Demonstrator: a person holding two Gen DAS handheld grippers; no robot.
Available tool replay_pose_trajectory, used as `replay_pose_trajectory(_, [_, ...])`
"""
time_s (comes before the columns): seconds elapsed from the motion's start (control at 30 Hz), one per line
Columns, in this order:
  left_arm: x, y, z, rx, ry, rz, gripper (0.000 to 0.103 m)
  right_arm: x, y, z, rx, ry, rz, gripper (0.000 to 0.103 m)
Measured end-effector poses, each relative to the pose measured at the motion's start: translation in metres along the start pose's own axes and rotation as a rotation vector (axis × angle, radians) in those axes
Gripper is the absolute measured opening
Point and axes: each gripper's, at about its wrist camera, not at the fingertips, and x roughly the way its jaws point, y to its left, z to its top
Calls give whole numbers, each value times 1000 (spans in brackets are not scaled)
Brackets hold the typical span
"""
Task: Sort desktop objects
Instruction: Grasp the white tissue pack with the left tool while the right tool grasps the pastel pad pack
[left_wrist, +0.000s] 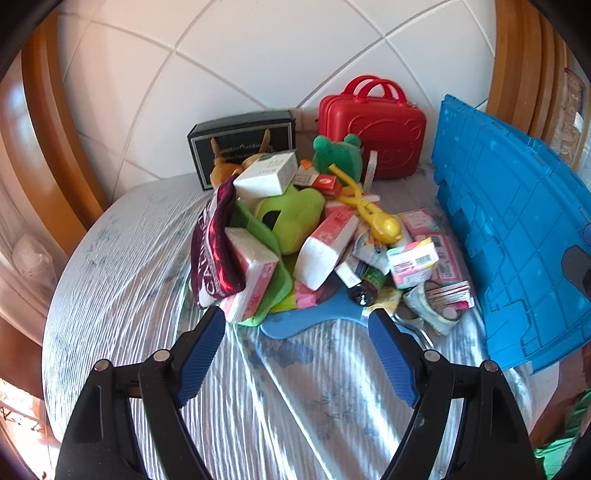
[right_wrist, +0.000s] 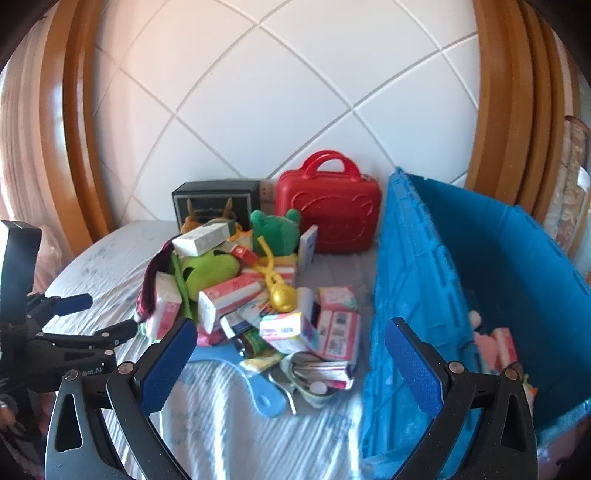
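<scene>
Lying atop the heap mid-table, the yellow clip tool (left_wrist: 364, 206) runs its long axis from far-left to near-right, ahead of the wide-open, empty left gripper (left_wrist: 297, 347) over the striped tablecloth (left_wrist: 122, 295). Seen from the right wrist, the right gripper (right_wrist: 290, 354) gapes empty between heap and blue crate (right_wrist: 480, 258), white tiled wall (right_wrist: 295, 92) behind.

- The surface (left_wrist: 122, 280) wears a white cloth with fine stripes and faint blue-grey flowers.
- The crate (right_wrist: 413, 266) is bright blue, ribbed in a grid.
- The small suitcase (right_wrist: 332, 210) is glossy red with an embossed bear face.
- The box (left_wrist: 243, 136) at the back is black with a pale border.
- The plush frog (left_wrist: 338, 153) is dark green.
- The tissue packs (left_wrist: 325, 245) are white and pink.
- The scoop clip (left_wrist: 373, 212) is yellow.
- Each claw (left_wrist: 297, 345) (right_wrist: 291, 356) is black with blue textured pads.
</scene>
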Motion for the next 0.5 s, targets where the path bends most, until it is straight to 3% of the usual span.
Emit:
replay_pose_trajectory(0.3, [66, 20, -7, -17, 109, 1, 80, 99, 18, -22, -2, 222, 61, 103])
replay_pose_trajectory(0.5, [107, 3, 6, 23, 129, -43, 80, 139, 7, -31, 32, 260, 57, 103])
